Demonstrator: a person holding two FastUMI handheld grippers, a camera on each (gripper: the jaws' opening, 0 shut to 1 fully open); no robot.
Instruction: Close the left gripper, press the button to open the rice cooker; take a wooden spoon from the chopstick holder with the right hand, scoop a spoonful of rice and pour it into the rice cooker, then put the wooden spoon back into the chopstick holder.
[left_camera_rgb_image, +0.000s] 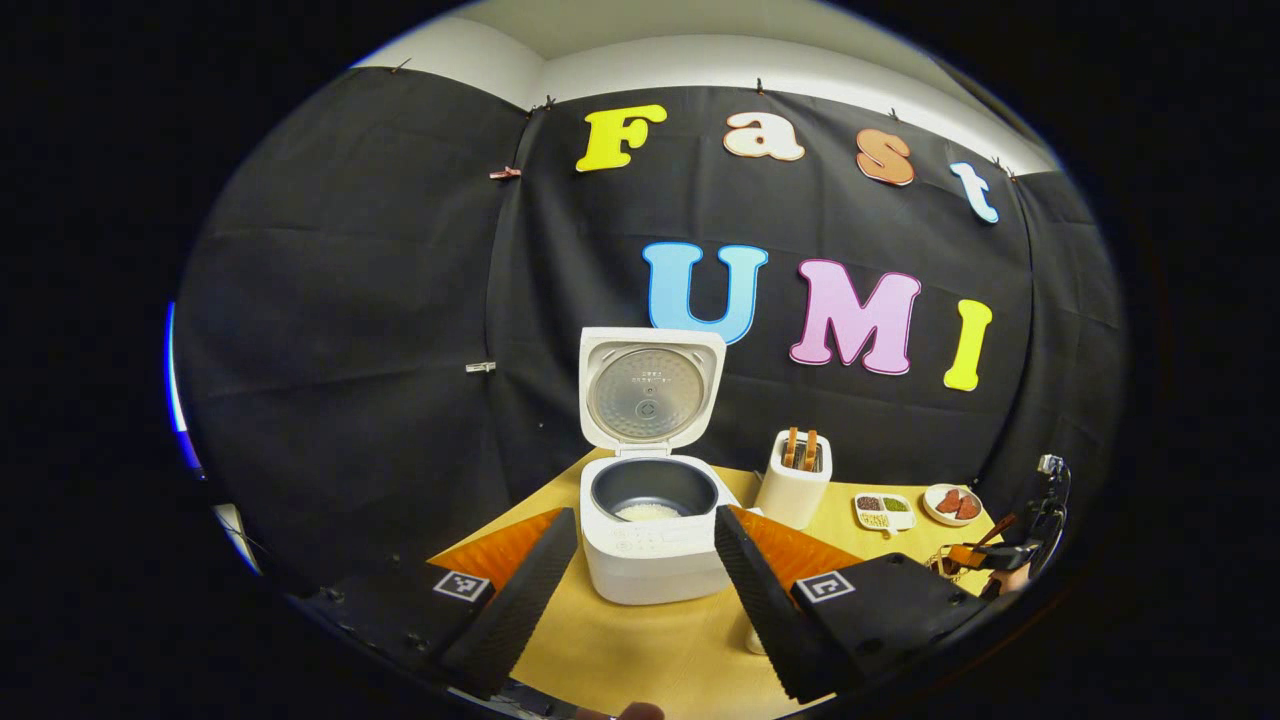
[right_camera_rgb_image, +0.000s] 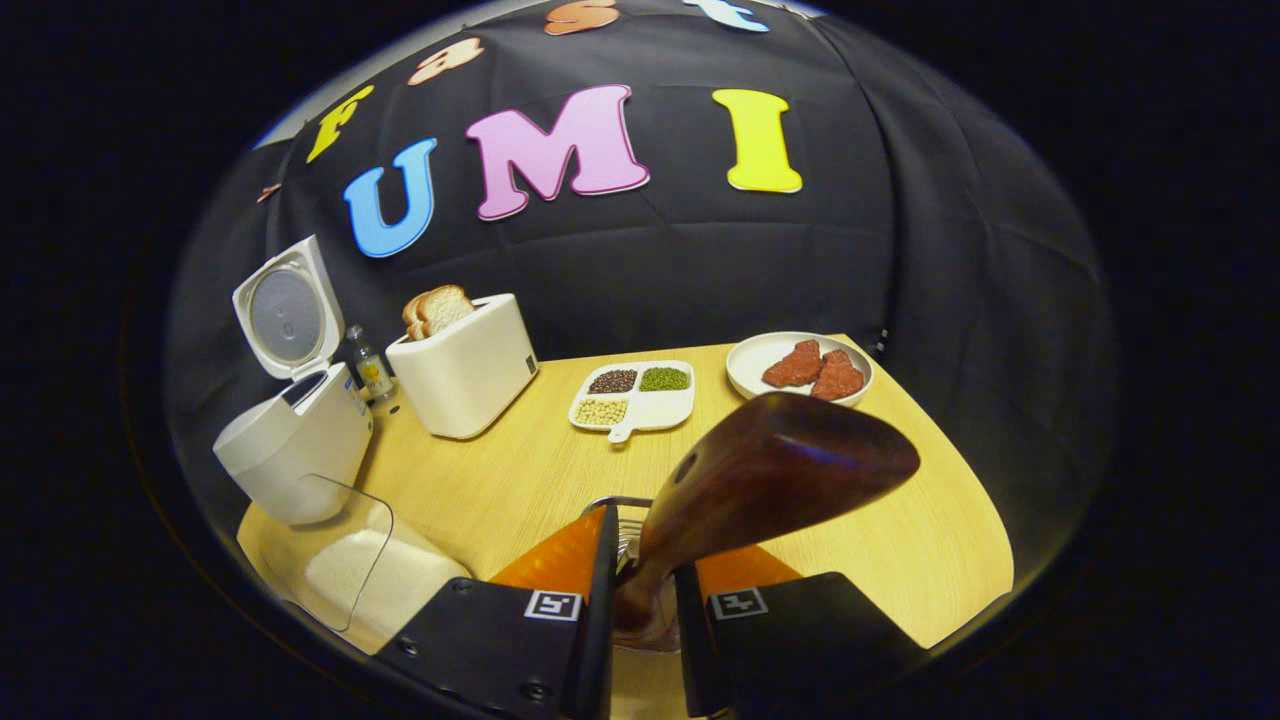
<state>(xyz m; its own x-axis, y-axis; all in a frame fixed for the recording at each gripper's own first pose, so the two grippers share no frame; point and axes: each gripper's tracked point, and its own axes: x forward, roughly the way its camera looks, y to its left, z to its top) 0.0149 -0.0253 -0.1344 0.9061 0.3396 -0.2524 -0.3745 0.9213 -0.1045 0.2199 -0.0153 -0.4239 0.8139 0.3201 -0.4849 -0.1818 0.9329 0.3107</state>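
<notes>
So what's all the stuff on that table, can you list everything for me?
rice cooker: one, white, lid up, some rice in the dark pot, back left
toaster: one, white, bread slices in it, beside the cooker
small bottle: one, between cooker and toaster
divided dish: one, white, dark, green and pale grains, middle
plate: one, white, two reddish pieces, back right
clear container: one, holds rice, front left
wooden spoon: one, dark brown, held
table: one, light wood
left gripper: open, facing the cooker
right gripper: shut on the spoon handle
</notes>
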